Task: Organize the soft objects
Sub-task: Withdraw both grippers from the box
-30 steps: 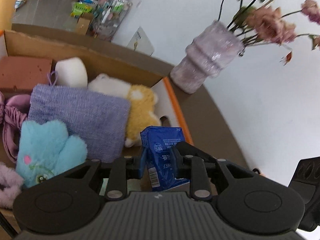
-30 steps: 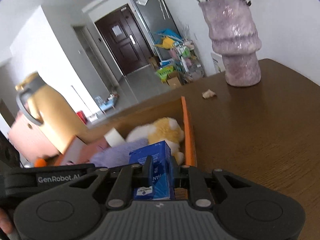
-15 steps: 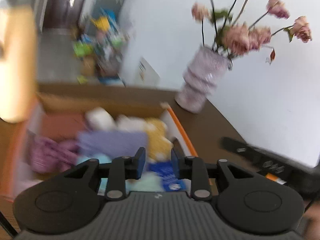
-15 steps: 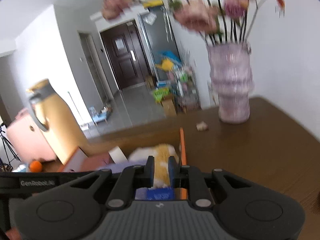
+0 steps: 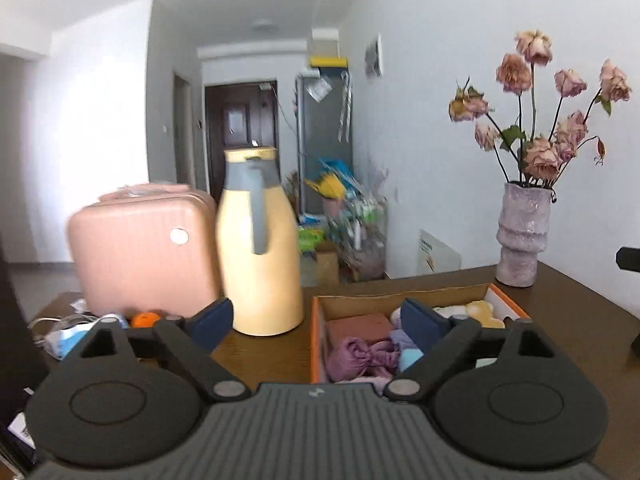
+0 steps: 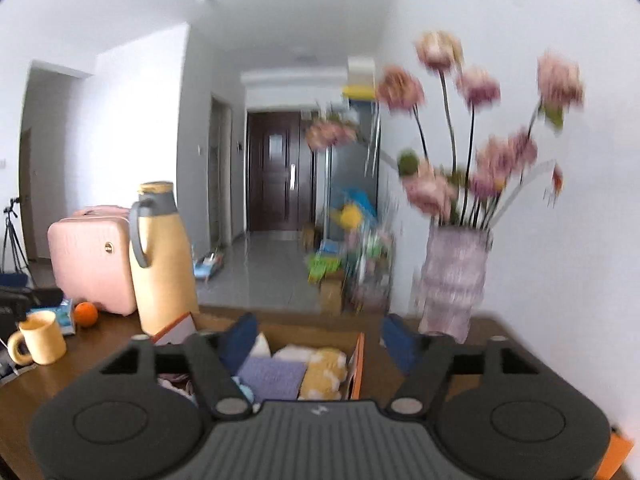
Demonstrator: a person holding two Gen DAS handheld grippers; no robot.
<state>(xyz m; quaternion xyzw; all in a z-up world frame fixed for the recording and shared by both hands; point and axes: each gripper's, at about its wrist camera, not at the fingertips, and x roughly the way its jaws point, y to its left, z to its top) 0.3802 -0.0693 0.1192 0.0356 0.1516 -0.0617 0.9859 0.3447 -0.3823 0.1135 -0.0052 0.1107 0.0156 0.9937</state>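
One cardboard box (image 5: 400, 298), one yellow jug (image 5: 260, 256), one pink suitcase (image 5: 140, 244), one vase (image 5: 522, 236), one orange (image 6: 86, 314), one mug (image 6: 40, 338) — and two hand-held grippers, left (image 5: 316, 320) and right (image 6: 318, 338).

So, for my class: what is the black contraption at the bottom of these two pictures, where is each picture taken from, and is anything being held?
Nobody built a robot arm here: a person carries a hand-held two-finger tool in each hand, each with a camera looking forward along its fingers. One picture comes from the left gripper, the other from the right gripper. Both sets of jaws have just been opening and stand wide, with nothing between them. On the brown table sits a cardboard box holding soft things: a purple pouch, a yellow plush toy and a mauve scrunchie. Beside the box stand a cream jug, a pink case and a vase of flowers.
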